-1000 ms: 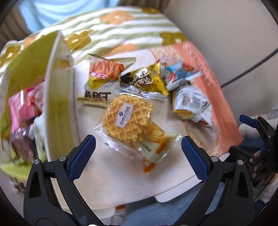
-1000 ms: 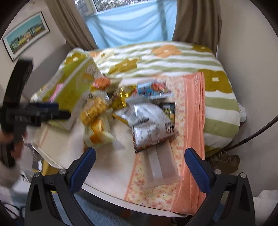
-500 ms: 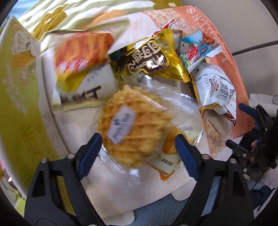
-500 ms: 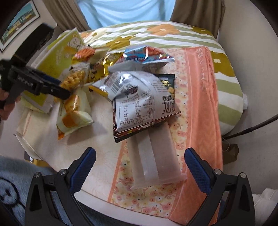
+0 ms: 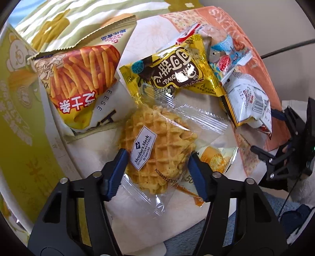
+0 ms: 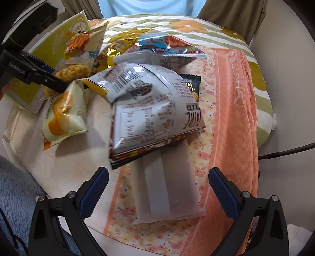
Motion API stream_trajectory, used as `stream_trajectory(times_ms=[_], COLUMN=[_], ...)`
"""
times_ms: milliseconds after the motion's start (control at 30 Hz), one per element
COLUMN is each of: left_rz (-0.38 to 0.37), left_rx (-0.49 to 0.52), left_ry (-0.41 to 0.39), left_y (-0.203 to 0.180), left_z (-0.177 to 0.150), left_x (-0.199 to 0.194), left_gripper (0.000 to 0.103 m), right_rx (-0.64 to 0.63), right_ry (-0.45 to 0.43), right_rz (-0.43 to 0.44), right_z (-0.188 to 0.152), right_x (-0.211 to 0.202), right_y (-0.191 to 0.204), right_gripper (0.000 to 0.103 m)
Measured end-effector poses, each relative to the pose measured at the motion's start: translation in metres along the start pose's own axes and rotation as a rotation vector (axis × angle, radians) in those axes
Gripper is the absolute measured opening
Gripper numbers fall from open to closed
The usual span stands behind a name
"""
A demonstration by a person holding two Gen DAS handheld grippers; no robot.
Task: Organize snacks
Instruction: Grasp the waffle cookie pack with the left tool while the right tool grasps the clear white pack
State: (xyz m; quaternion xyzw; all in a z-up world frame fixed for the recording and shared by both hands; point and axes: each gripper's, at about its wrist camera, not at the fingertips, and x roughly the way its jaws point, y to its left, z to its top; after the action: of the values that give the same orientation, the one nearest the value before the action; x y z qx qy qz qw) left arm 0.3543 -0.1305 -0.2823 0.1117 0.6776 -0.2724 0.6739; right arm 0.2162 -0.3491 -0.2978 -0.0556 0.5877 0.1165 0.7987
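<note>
The clear-wrapped waffle (image 5: 157, 149) lies on the pale round worktop (image 5: 137, 220), on top of a cream-and-orange cake packet (image 5: 214, 163), and the left gripper (image 5: 157, 173) stands over it pointing almost straight down. Its blue jaws are closing, one on each side of the waffle, the pads right at the wrapper's edges; whether they already press it I cannot tell.

Just behind the waffle sit a bag of orange snack sticks (image 5: 82, 78) and a yellow-and-brown foil packet (image 5: 173, 72), with a blue-and-white packet (image 5: 228, 57) and a white crumpled bag (image 5: 250, 102) to the right. A yellow-green carton (image 5: 17, 122) stands along the left.

The right gripper (image 6: 157, 191) hovers with jaws spread wide and nothing between them, above a plain whitish packet (image 6: 167, 189) that lies partly under a big silvery bag (image 6: 149, 110).

An orange flowered cloth (image 6: 232, 118) covers part of the worktop. Behind are a green-striped bed cover (image 6: 259, 82) and brown curtains (image 6: 232, 13).
</note>
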Motion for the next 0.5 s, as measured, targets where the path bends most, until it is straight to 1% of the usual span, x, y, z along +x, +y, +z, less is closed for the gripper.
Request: stream_trajectory(times_ms=[67, 100, 200, 233, 367, 467, 500], left_rz=[0.019, 0.03, 0.057, 0.064, 0.076, 0.081, 0.083], left_rx=[0.023, 0.034, 0.054, 0.053, 0.028, 0.01, 0.005], left_ry=[-0.011, -0.014, -0.026, -0.03, -0.056, -0.073, -0.076], left_y=[-0.006, -0.009, -0.015, -0.015, -0.013, -0.014, -0.016], left_z=[-0.001, -0.002, -0.006, -0.008, -0.015, -0.021, -0.023], left_x=[-0.003, -0.004, -0.007, -0.008, -0.016, -0.024, -0.027], left_gripper=[0.048, 0.046, 0.043, 0.042, 0.037, 0.035, 0.035], right_rx=[0.004, 0.007, -0.001, -0.007, -0.027, -0.044, -0.05], right_ry=[0.003, 0.005, 0.007, 0.004, 0.003, 0.003, 0.004], right_rz=[0.002, 0.009, 0.003, 0.003, 0.001, -0.011, -0.017], right_z=[0.001, 0.001, 0.001, 0.001, 0.0, -0.001, -0.002], right_x=[0.002, 0.003, 0.006, 0.007, 0.009, 0.012, 0.013], right_y=[-0.003, -0.005, -0.006, -0.007, -0.005, -0.005, -0.005], right_gripper=[0.098, 0.095, 0.093, 0.09, 0.084, 0.072, 0.064])
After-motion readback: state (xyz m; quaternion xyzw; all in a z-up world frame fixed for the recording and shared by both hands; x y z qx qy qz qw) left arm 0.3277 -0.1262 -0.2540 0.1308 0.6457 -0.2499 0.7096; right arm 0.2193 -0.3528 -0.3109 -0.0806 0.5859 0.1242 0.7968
